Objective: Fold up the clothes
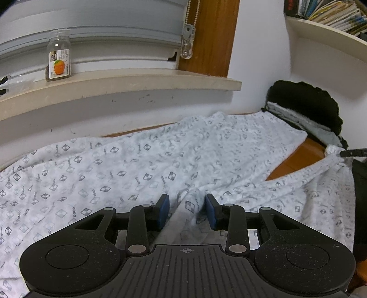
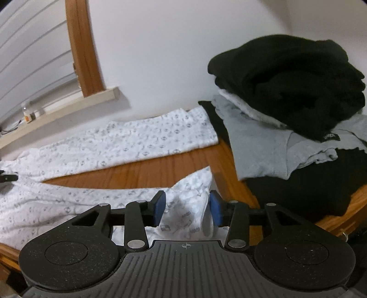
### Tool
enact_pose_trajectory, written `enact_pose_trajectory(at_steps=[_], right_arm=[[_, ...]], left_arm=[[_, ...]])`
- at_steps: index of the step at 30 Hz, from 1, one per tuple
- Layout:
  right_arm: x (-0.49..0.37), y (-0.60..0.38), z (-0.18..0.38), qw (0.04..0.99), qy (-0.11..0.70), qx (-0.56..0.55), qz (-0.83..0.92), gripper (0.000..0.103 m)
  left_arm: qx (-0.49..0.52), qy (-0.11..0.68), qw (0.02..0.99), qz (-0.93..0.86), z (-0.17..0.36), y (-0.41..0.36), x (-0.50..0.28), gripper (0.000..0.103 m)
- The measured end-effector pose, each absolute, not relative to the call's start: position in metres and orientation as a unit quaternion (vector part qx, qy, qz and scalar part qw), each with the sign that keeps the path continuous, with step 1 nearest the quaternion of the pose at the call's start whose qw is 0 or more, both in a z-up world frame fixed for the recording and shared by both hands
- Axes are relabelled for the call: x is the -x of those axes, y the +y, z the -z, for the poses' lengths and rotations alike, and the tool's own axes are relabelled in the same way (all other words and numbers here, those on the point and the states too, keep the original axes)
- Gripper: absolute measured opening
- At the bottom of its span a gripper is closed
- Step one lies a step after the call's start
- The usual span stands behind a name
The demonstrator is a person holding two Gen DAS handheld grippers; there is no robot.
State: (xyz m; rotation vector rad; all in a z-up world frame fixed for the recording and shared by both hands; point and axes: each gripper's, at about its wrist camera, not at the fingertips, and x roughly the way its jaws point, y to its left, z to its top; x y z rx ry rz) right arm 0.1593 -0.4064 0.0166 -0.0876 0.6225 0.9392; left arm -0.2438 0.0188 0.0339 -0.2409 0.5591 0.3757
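White trousers with a grey check print [image 1: 160,165] lie spread over a wooden tabletop [image 1: 296,158]. My left gripper [image 1: 187,212] is low over the cloth, jaws apart, with a raised ridge of fabric between its blue pads [image 1: 164,213]; the pads do not press on it. My right gripper [image 2: 187,209] is at the end of one trouser leg [image 2: 185,201]. Its jaws are apart, and the curled hem [image 2: 206,221] leans against one pad [image 2: 215,211]. In the left wrist view, cloth bunches up against the right gripper's finger [image 1: 353,152].
A stack of folded black, white and grey clothes [image 2: 286,110] stands at the table's right end by the wall. A glass jar [image 1: 59,56] is on the window sill [image 1: 137,80]. A shelf of books [image 1: 332,11] hangs above the stack.
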Motion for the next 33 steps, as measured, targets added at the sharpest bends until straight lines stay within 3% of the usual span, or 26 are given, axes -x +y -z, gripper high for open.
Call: enact_pose_trajectory(at_steps=[2,3,4,5,8,18,24,33], right_arm=[[-0.166,-0.404,-0.014,0.844,0.302,0.029,-0.442,0.038],[-0.168,-0.404,-0.014,0.844,0.302,0.021,-0.442,0.029],[-0.169,-0.406,-0.015,0.846,0.298,0.009,-0.442,0.011],[-0.167,-0.41,-0.019,0.851,0.287,-0.003,-0.439,0.009],[-0.16,-0.423,-0.035,0.867,0.248,-0.034,-0.432,0.007],[-0.132,-0.462,-0.104,0.881,0.192,-0.085,-0.424,0.007],[-0.161,-0.411,-0.1,0.884,0.215,-0.038,-0.413,0.007],[-0.208,-0.331,-0.093,0.905,0.183,-0.034,-0.383,0.01]], left_arm=[[0.119,0.271,0.937,-0.184,-0.034,0.019,0.245,0.036],[0.119,0.269,0.938,-0.183,-0.034,0.018,0.246,0.034],[0.119,0.266,0.939,-0.182,-0.035,0.018,0.246,0.027],[0.119,0.263,0.94,-0.179,-0.035,0.018,0.247,0.021],[0.117,0.249,0.947,-0.166,-0.038,0.013,0.251,0.004],[0.137,0.168,0.968,-0.126,-0.078,-0.001,0.279,0.004],[0.134,0.196,0.959,-0.154,-0.069,0.014,0.263,0.004],[0.165,0.221,0.939,-0.205,-0.049,0.048,0.25,0.007]])
